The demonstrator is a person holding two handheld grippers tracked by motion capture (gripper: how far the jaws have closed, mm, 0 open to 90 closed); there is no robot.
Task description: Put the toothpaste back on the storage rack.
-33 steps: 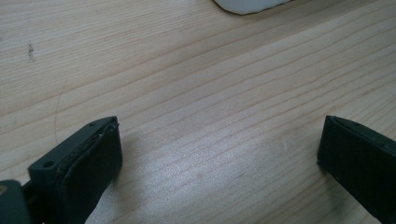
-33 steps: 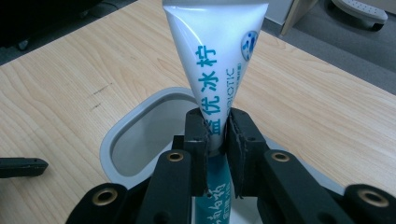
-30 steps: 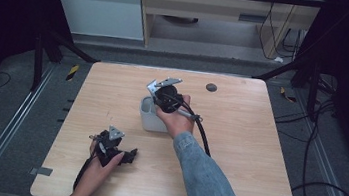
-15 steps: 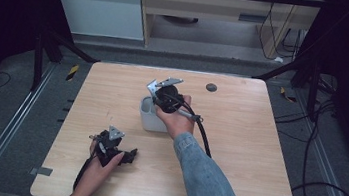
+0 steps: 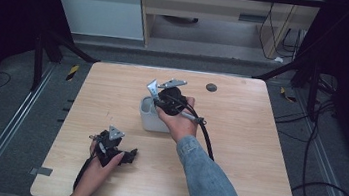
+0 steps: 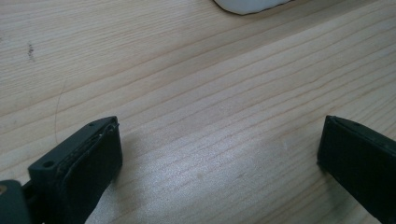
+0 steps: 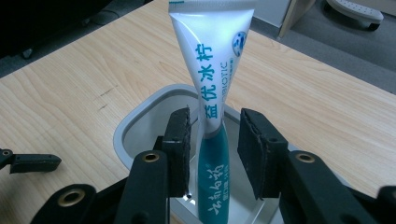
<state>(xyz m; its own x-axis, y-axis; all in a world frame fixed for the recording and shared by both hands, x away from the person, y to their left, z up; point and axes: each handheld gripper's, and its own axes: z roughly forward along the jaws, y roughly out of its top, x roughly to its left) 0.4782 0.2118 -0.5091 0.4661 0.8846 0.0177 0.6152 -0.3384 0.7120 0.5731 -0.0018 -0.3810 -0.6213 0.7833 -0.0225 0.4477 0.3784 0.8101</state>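
Resting low: my left gripper [image 5: 127, 156] lies on the worktop [image 5: 258, 138] at the near left, jaws spread wide with bare wood between them in the left gripper view.
Left hand: it [image 5: 99, 162] cups that gripper from behind; a white edge of the cup [image 6: 247, 5] shows at the top of the left gripper view.
Cup: the pale cup [image 5: 152, 115] stands near the worktop's middle, well apart from my left gripper.
Tube: a white and teal tube [image 7: 212, 107] stands upright in the cup, crimped end up, its lower part inside the rim.
Right gripper: mine [image 7: 212, 149] hangs over the cup with the jaws either side of the tube, parted; I see a gap on the right, while the left pad is close enough that I cannot tell whether it touches.
Risk: with the jaws slack, I judge the tube may lean against the rim or tip over; closing off-centre could push the tube askew or nudge the light cup along the wood.
Change: both hands, the cup and the grippers sit where they sat a second ago; I see no shift.
Far right: a small dark disc [image 5: 211, 87] lies near the far edge, untouched.
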